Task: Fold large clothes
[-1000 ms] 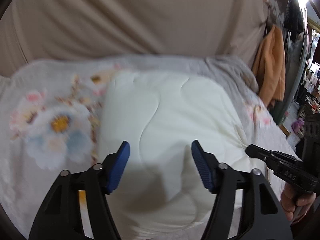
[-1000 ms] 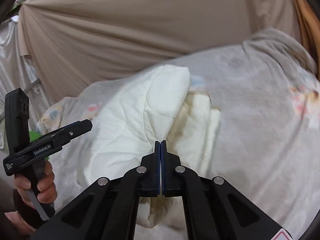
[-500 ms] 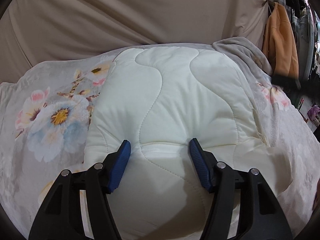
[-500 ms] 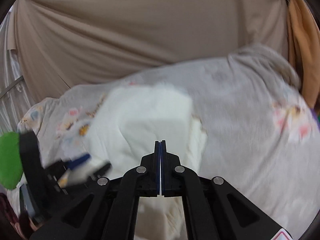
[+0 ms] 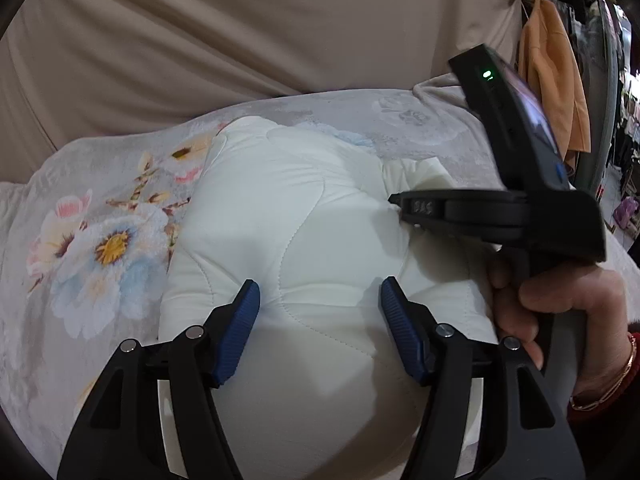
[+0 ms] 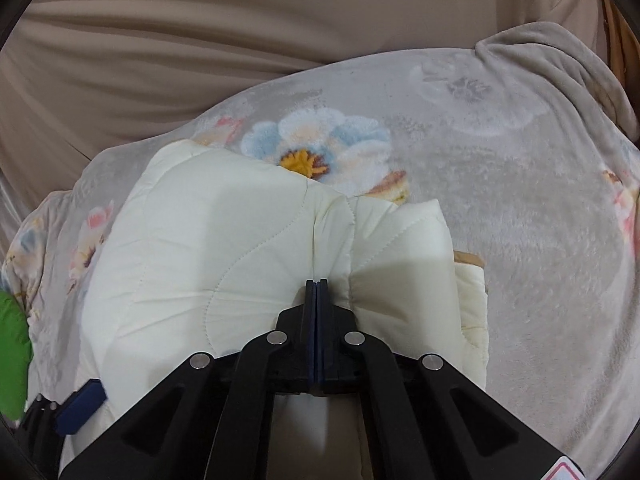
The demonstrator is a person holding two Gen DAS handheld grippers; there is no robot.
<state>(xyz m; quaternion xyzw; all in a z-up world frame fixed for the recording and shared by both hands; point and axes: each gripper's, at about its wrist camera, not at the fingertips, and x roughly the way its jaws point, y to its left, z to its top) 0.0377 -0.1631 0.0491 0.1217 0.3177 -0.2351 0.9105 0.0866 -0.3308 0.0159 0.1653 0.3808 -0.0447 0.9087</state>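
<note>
A cream quilted garment lies folded in a thick bundle on a floral blanket. My left gripper is open, its blue pads resting over the garment's near part, nothing between them. My right gripper is shut, its tips pressed into the garment at a fold seam; whether fabric is pinched is unclear. The right gripper also shows in the left wrist view, at the bundle's right side. A folded sleeve end lies to the right of the seam.
The grey floral blanket covers the bed. A beige curtain hangs behind. An orange garment hangs at the far right. A green object sits at the left edge.
The right gripper has come down from above onto the garment's right side, still shut. The left gripper has stayed open over the bundle, which looks more compact.
</note>
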